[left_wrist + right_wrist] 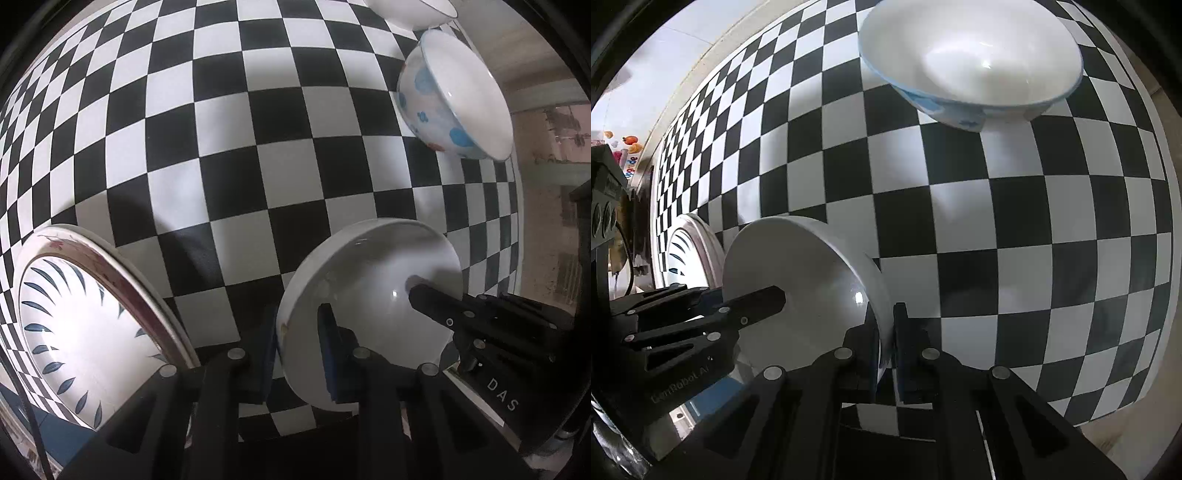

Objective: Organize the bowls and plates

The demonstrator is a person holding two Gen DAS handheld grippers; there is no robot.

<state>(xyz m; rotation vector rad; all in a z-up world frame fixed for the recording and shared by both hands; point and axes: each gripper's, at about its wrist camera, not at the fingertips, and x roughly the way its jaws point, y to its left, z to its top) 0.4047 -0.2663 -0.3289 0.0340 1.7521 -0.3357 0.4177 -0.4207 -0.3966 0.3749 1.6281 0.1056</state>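
A white bowl (369,295) is held above the checkered table by both grippers. My left gripper (299,350) is shut on its rim, one finger inside and one outside. My right gripper (884,343) is shut on the opposite rim of the same bowl (798,280). The right gripper's finger also shows inside the bowl in the left wrist view (432,299). A stack of plates (81,332) with a blue leaf pattern on top lies at the left. A blue-flowered bowl (454,99) stands farther away; it also shows in the right wrist view (971,62).
The black-and-white checkered tablecloth (229,147) covers the table. Another white bowl (413,11) with a dark rim sits at the far top edge. The table's edge and the floor (546,177) lie to the right. The plate stack also shows in the right wrist view (690,251).
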